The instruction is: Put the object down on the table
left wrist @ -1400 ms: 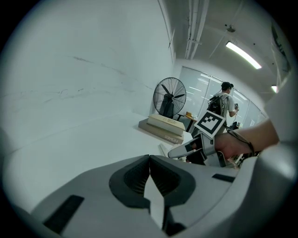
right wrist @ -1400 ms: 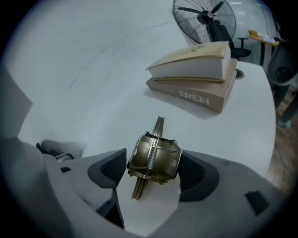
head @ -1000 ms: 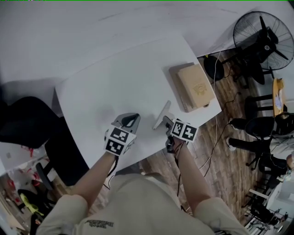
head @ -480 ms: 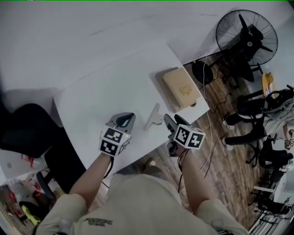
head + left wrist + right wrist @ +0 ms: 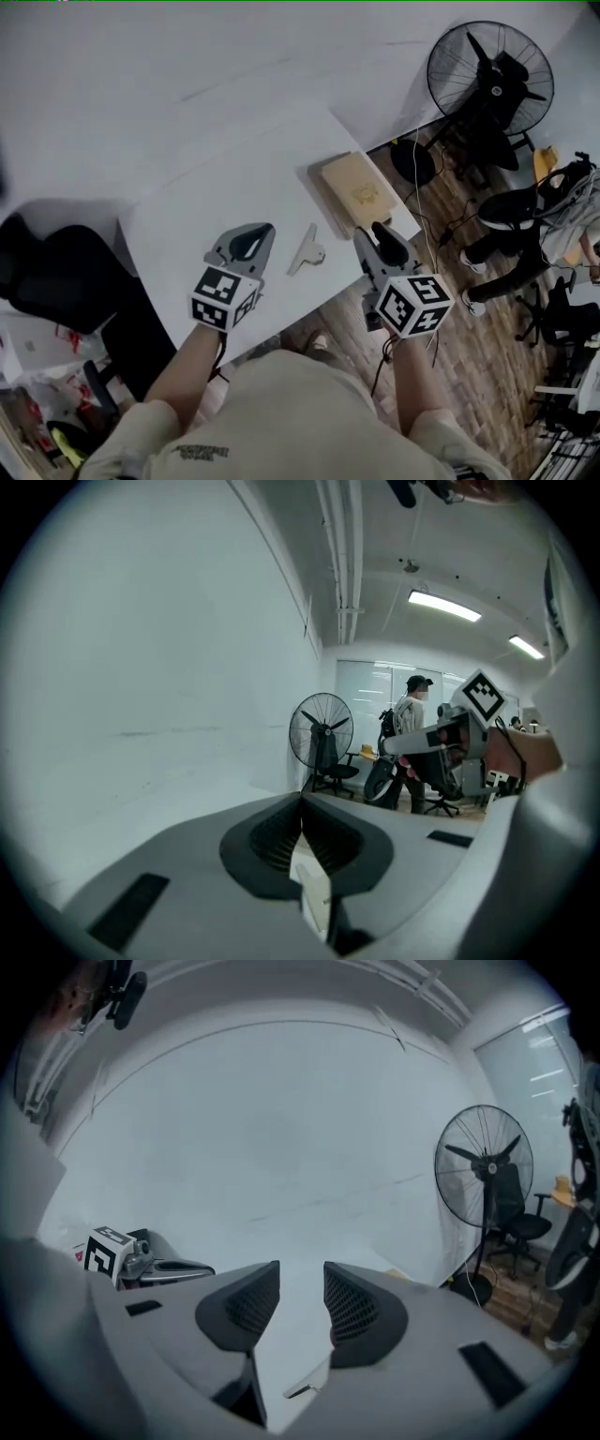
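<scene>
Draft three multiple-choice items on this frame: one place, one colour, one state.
1. The small pale flat clip lies: A on the white table; B on the wood floor; C on a chair seat.
2. The pedestal fan is: A white; B black; C red.
3. The left gripper has its jaws: A wide apart; B together, empty; C clamped on a cup.

Answers: 1 A, the clip rests on bare tabletop. 2 B, its cage and blades are dark. 3 B, the pads meet in the left gripper view.
</scene>
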Available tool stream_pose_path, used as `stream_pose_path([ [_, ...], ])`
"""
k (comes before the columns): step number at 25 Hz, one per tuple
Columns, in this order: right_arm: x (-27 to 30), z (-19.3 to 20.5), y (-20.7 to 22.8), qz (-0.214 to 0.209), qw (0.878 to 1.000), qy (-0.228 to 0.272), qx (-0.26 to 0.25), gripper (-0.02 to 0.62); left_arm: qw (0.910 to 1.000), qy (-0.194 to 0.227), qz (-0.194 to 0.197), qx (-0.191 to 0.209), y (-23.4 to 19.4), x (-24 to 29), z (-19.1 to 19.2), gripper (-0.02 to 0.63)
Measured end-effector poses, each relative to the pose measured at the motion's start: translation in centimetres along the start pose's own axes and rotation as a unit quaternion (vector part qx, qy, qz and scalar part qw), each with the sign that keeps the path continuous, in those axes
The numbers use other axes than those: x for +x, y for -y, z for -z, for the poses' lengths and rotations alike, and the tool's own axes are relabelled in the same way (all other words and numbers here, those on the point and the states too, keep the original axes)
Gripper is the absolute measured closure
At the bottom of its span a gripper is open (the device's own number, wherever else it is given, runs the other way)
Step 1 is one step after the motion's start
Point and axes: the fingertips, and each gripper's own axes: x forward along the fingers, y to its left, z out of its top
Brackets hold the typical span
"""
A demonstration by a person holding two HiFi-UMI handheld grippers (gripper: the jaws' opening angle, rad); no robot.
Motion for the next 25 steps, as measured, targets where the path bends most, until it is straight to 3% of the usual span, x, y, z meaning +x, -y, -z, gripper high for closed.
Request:
stream_pose_path([
  [8,-6.3,-7.2,-0.9,-0.039,0.992,0.099,-0.067,0.511,0.9962,0.083,-0.018,0.019,4.1,-2.6,-8.1,0.585],
  [14,-11.5,-10.5,-0.8,-0.057,0.983,0.149,-0.095,0.532,0.9918,0.12,-0.012,0.043,7.6,-4.0,-11.8,0.584],
  [20,-14.6,-11.7,-0.2,-0.071,0.976,0.174,-0.109,0.551,0.9882,0.127,-0.031,0.079,9.9,-4.8,-12.5,0.584],
  [25,-15.6,-11.1,0.6,-0.091,0.976,0.17,-0.1,0.552,0.9897,0.112,-0.04,0.079,11.7,-4.7,-12.4,0.584],
])
